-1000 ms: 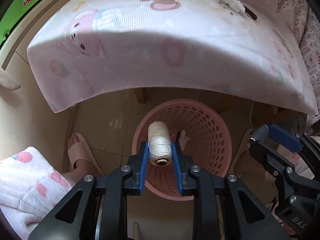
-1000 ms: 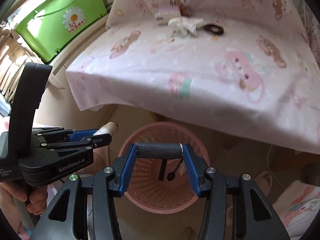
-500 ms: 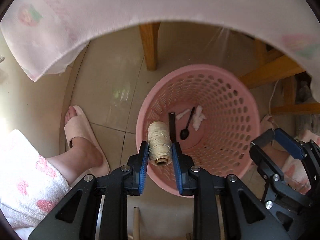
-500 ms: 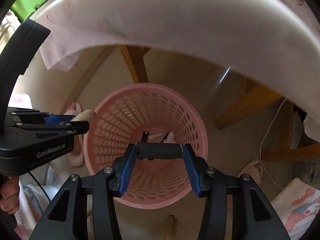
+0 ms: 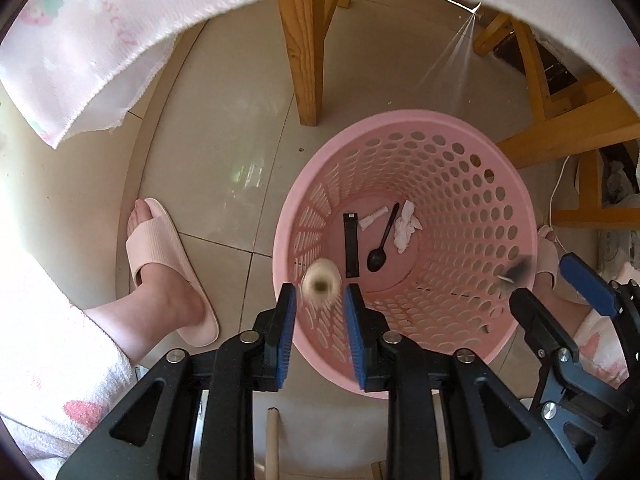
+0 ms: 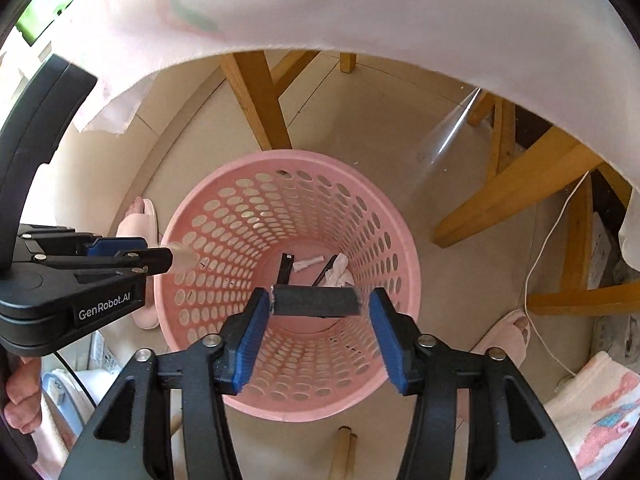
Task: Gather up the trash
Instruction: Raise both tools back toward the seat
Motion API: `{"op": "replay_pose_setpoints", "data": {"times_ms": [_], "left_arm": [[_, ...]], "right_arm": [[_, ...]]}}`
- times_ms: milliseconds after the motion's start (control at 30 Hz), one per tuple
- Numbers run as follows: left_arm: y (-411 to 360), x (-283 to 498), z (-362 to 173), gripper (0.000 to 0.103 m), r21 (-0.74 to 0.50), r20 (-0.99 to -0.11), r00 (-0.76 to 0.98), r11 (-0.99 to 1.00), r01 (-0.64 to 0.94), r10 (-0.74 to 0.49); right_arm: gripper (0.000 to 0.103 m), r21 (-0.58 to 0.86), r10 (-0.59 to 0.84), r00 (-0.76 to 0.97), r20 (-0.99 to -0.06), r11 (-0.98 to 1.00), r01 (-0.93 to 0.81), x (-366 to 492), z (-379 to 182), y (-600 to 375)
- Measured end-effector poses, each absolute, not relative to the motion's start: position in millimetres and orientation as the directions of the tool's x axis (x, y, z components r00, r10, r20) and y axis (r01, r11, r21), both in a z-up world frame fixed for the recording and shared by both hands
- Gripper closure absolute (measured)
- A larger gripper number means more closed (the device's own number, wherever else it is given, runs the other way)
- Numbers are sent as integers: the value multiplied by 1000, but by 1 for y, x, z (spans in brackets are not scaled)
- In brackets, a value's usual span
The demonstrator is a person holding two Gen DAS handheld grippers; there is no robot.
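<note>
**A:** Start closest in. What is the left gripper point(image 5: 320, 312) doing?

**B:** Its blue pads point(image 5: 286, 320) stand apart, and the spool point(image 5: 321, 285) sits blurred between their tips with a gap on each side. Nothing is clamping it; the grip is released. The spool is over the near-left inside wall of the basket point(image 5: 496, 184).

**A:** And the right gripper point(image 6: 318, 322)?

**B:** Also spread wide. The dark roller point(image 6: 316, 301) lies crosswise between its tips, blurred, and neither pad point(image 6: 251, 334) appears to touch its ends. It is over the basket's mouth, so it is let go as well.

**A:** Does each gripper show in the other's view?

**B:** Yes. From the right wrist the left gripper reaches in from the left, the pale spool at its tip just over the basket's left rim. From the left wrist the right gripper is at the right, with the roller a dark smear at its tip by the basket's right wall.

**A:** What lies beyond, at the bottom?

**B:** A black strip point(image 5: 351, 245), a small white tube point(image 5: 373, 218), a black spoon point(image 5: 382, 242) and a crumpled tissue point(image 5: 406, 226), all close together on the basket's floor.

**A:** And past the basket?

**B:** Tiled floor point(image 5: 224, 168), a slippered foot point(image 5: 160, 256) to the left of the left gripper, wooden legs point(image 5: 306, 52) farther on, and a pink cloth point(image 5: 120, 20) hanging across the top.
</note>
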State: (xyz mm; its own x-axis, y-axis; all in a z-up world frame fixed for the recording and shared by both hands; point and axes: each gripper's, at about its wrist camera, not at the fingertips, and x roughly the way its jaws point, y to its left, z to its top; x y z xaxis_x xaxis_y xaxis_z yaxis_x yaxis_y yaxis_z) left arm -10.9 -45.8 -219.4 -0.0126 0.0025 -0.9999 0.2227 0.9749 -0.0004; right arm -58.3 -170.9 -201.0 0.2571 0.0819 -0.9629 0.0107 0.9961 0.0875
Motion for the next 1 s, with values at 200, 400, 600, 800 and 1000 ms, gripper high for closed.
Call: {"op": "replay_pose_setpoints", "data": {"times_ms": [200, 400, 600, 800, 1000], "left_arm": [[-44, -10, -208, 51, -1, -1000, 24, 977, 212, -6], [-41, -8, -184, 46, 25, -994, 112, 979, 202, 3], [-35, -8, -142, 38, 21, -967, 253, 982, 187, -27], [-34, -12, -107, 32, 71, -913, 407, 980, 186, -11], [-33, -14, -87, 22, 85, -865, 502, 979, 183, -19]], "right_arm": [[40, 106, 93, 274, -957, 994, 32, -59, -195, -176], [37, 102, 81, 322, -943, 993, 50, -61, -178, -181], [30, 76, 42, 447, -893, 996, 56, -71, -138, -182], [23, 67, 11, 550, -835, 994, 82, -82, -103, -191], [21, 25, -54, 635, -771, 993, 115, -89, -81, -195]]}}
